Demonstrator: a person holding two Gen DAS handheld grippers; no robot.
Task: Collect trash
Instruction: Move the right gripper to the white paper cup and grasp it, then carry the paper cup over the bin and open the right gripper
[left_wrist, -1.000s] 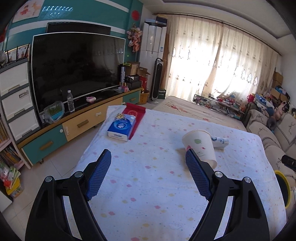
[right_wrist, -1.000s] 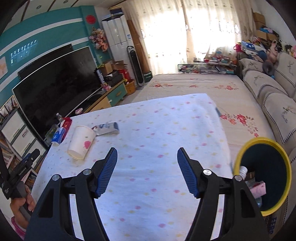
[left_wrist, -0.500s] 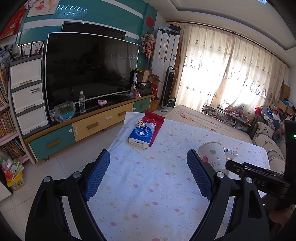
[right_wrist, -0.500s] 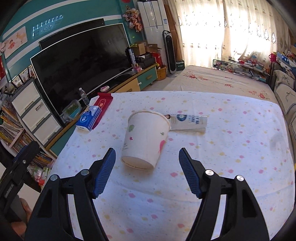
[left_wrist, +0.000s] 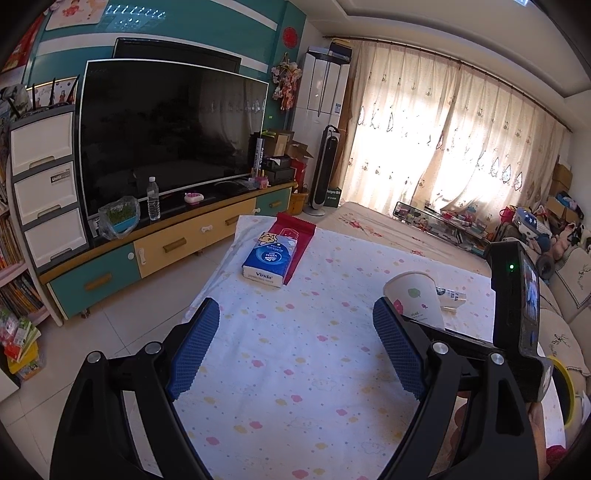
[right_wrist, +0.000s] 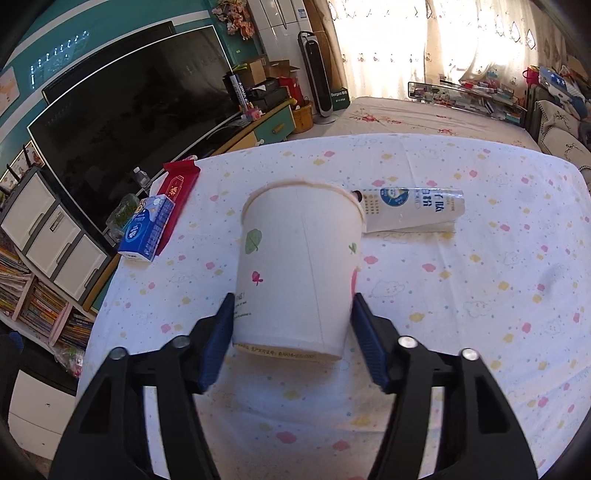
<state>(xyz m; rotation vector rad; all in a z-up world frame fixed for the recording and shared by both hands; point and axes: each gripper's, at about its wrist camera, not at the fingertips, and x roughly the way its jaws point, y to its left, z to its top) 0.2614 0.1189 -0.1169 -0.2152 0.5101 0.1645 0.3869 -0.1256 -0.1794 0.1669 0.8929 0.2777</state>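
A white paper cup (right_wrist: 295, 266) with leaf and heart prints lies on the cloud-print tablecloth (right_wrist: 480, 295), its base end toward me. My right gripper (right_wrist: 291, 299) has a jaw on each side of that base end. The jaws are closing, and the blue pads (right_wrist: 221, 332) sit against the cup's sides. In the left wrist view the same cup (left_wrist: 413, 299) shows just beyond the right finger of my left gripper (left_wrist: 295, 306). That gripper hangs wide open over bare cloth with nothing between its fingers. A white-and-blue drink carton (right_wrist: 410, 206) lies behind the cup.
A blue tissue pack (right_wrist: 147, 229) rests on a red packet (right_wrist: 181, 181) at the table's far left corner. A yellow-rimmed bin (left_wrist: 565, 391) shows at the right edge. The TV cabinet (left_wrist: 166, 247) runs along the left, with a sofa (left_wrist: 569, 295) on the right.
My right gripper moved forward and down to the cup, and its jaws narrowed around the base end. Its black body came into the left wrist view. My left gripper barely moved.
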